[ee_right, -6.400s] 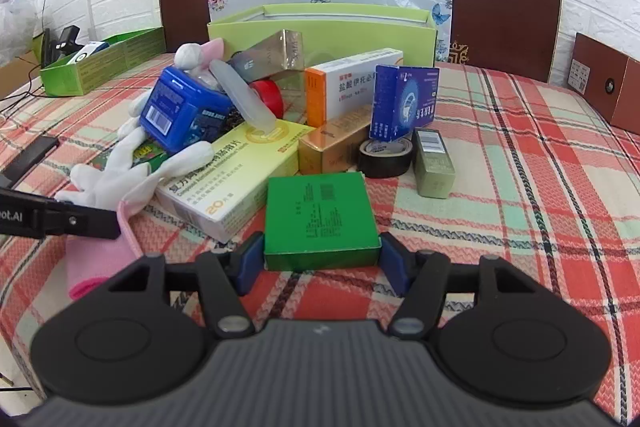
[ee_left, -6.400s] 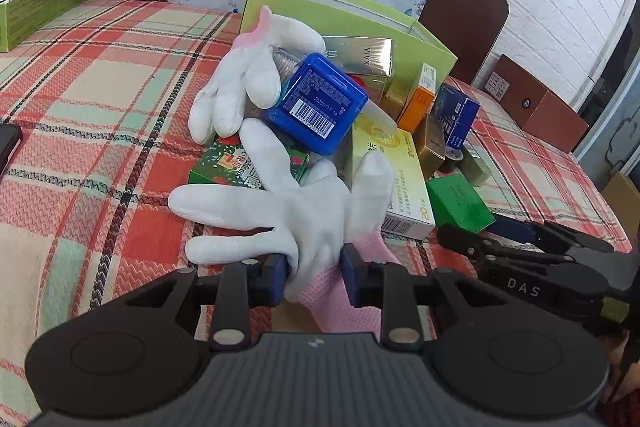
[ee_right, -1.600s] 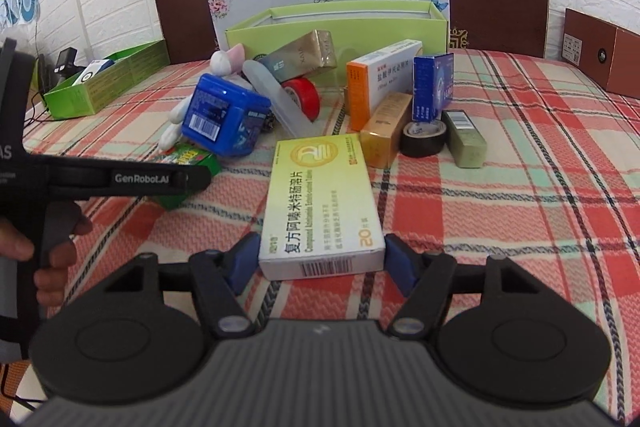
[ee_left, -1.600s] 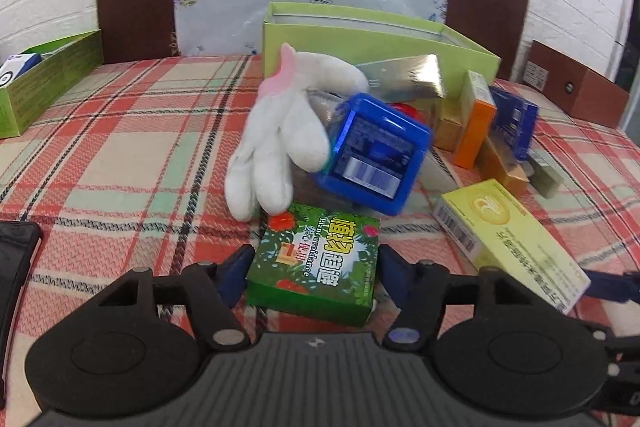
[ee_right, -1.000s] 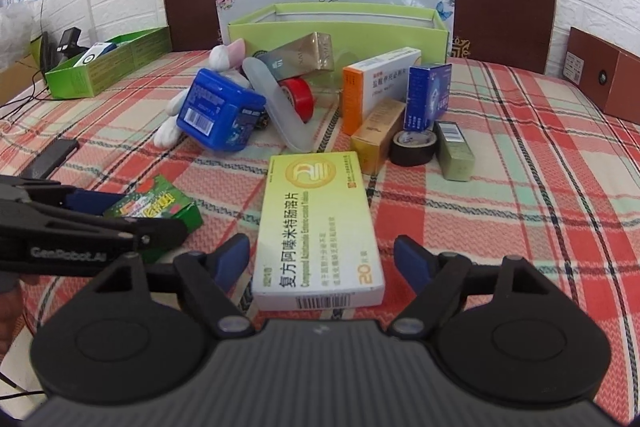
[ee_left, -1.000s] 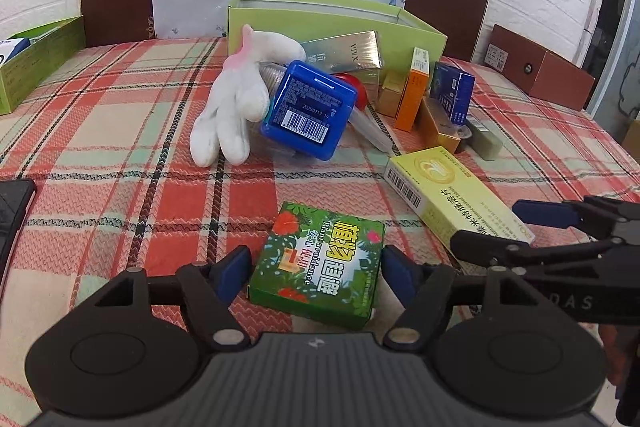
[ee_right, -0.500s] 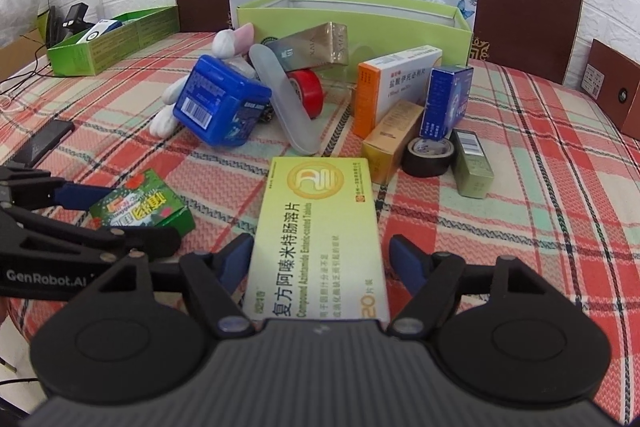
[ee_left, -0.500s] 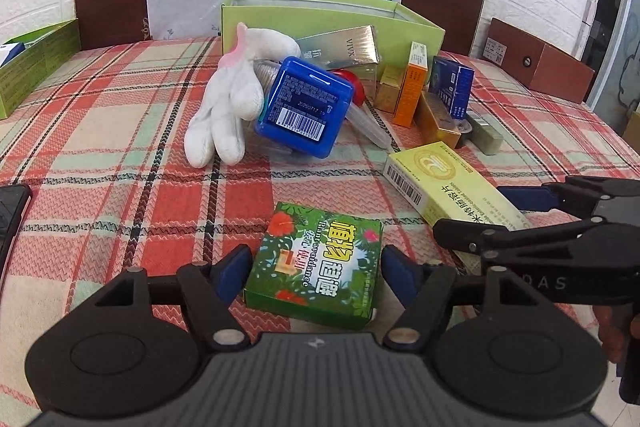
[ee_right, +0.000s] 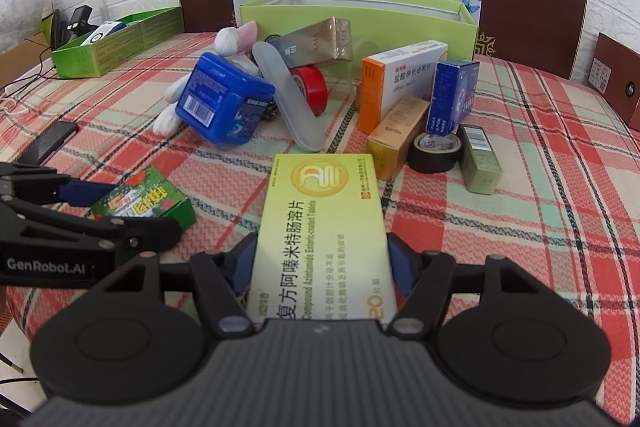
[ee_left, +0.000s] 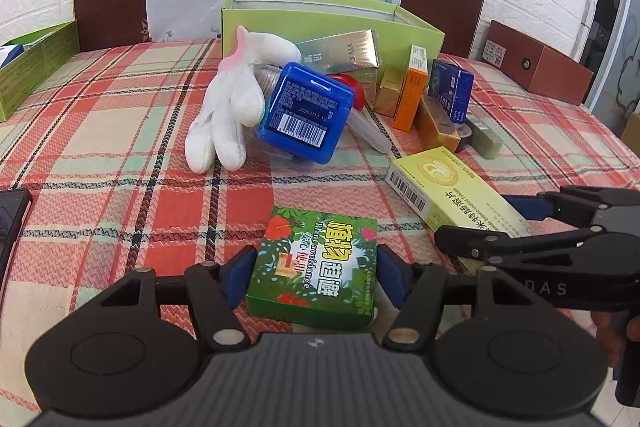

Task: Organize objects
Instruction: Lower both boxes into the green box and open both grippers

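Observation:
A green floral box (ee_left: 316, 267) lies on the plaid tablecloth (ee_left: 120, 131) between the blue pads of my left gripper (ee_left: 316, 269). Its jaws are closing and both pads touch the box's sides. A long yellow medicine box (ee_right: 324, 227) sits lengthwise in my right gripper (ee_right: 322, 261), whose jaws are closing too, with the pads against its long sides. In the left wrist view the yellow medicine box (ee_left: 452, 195) and the right gripper (ee_left: 500, 223) show at the right. The right wrist view has the green floral box (ee_right: 148, 205) and the left gripper (ee_right: 104, 211) at the left.
Behind lies a heap: a white glove (ee_left: 232, 115), a blue plastic box (ee_left: 308, 115), red tape (ee_right: 310, 89), a gold box (ee_right: 316, 41), orange and blue cartons, black tape (ee_right: 434, 151). An open green box (ee_right: 360, 17) stands at the back. A dark phone (ee_right: 54, 141) lies left.
Both grippers' jaws have narrowed onto their boxes. The right gripper has slid forward along the yellow box, so more of the box now lies under it. The left gripper has stayed in place.

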A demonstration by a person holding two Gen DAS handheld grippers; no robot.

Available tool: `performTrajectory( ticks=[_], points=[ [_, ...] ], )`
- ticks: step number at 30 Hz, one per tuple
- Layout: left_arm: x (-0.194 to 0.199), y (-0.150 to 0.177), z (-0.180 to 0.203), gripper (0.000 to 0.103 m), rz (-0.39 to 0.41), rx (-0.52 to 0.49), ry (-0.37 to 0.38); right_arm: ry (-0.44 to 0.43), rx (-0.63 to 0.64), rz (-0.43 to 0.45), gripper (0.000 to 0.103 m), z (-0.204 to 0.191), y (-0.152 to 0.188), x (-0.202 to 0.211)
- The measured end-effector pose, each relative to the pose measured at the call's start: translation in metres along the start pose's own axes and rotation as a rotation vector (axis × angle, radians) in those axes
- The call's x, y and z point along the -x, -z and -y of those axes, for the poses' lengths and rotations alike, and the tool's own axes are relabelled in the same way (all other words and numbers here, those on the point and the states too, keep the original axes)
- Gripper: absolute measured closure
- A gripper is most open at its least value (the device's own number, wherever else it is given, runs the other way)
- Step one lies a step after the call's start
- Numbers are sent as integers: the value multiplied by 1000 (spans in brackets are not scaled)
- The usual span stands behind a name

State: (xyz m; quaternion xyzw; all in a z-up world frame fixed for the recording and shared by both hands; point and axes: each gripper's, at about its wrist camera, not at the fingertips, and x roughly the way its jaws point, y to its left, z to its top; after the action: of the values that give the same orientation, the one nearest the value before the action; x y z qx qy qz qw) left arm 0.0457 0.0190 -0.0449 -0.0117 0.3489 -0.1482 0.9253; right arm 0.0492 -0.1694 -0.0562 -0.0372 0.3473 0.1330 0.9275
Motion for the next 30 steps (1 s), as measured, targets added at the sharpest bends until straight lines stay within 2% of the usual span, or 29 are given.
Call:
performTrajectory(
  ticks=[4,7,13,19,24,30],
  points=[
    [14,-12,-1,37,45,5,42,-23,-17,18,38,6,-3,10],
    [29,-26,2,37,104,-23,83,-76,-61,46,38,16,-12,23],
    [48,-71,8,37,213,-66,138,-125,-98,132,38,35,-40,42],
    [30,-135,3,36,259,37,197,-140,-124,197,38,61,-85,43],
    [-11,-186,12,36,234,61,152,-68,-108,246,38,76,-129,22],
    [-60,-233,13,36,256,79,76,22,-90,255,38,90,-179,-27]
  ],
)
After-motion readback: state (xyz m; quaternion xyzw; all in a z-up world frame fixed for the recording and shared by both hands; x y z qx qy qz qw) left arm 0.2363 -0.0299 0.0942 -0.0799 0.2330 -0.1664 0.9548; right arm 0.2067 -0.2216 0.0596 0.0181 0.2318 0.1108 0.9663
